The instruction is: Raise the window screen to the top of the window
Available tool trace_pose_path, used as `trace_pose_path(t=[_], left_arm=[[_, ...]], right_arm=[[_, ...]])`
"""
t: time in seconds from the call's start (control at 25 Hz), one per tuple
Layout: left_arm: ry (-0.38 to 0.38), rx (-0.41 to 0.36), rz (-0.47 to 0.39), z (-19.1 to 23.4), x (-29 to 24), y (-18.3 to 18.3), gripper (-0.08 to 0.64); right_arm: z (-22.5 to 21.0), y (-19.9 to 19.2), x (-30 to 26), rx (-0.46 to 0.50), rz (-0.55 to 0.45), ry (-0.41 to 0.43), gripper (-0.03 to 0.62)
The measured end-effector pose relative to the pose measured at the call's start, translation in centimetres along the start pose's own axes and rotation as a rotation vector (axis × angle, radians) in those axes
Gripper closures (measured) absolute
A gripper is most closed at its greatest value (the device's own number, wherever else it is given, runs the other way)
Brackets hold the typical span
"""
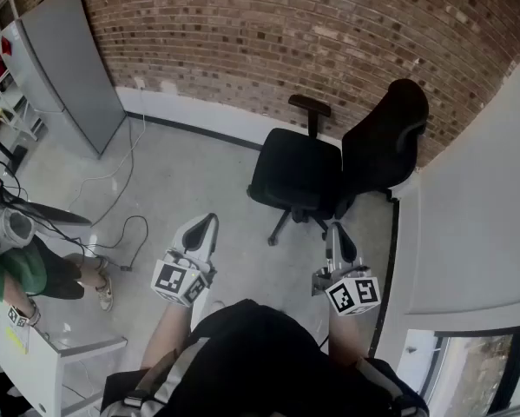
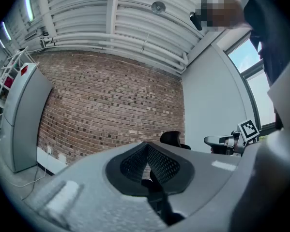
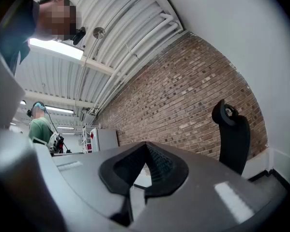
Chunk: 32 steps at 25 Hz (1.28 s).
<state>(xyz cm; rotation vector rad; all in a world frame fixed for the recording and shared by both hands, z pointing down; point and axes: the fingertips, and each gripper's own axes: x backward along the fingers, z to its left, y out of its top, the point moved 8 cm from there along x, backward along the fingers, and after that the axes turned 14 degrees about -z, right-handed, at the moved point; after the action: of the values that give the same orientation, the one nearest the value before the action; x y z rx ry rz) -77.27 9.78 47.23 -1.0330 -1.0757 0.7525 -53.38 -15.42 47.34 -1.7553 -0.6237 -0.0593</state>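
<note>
Left gripper (image 1: 206, 225) and right gripper (image 1: 337, 231) are both held level over the floor (image 1: 181, 176), jaws together, nothing between them. They point at a black chair (image 1: 329, 168) by the far brick wall (image 1: 268, 33). Window (image 1: 472, 363) is at near right, just beside the right gripper and apart from both; the screen can't be made out. Grey cabinet (image 1: 69, 68) far left, another person (image 1: 12, 268) left.
</note>
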Motion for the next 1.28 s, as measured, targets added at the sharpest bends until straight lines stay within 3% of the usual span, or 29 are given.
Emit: trace_pose_path(t=[0.76,1.0,1.28], left_arm=[[-0.053,0.0,0.024,-2.8,-0.4,-0.3,0.558],[-0.102,0.027,0.038,-5.2,-2.2,-1.1,0.558],[-0.21,0.085,0.023,-10.0,-5.4,-3.2,0.558]], right_arm=[[-1.0,1.2,2.7,-0.021,-0.011,-0.031,0.592],[-3.1,2.8,4.7,-0.008,-0.045,-0.083,0.591],[-6.4,6.2,9.9,0.041,-0.103,-0.192,0.591]])
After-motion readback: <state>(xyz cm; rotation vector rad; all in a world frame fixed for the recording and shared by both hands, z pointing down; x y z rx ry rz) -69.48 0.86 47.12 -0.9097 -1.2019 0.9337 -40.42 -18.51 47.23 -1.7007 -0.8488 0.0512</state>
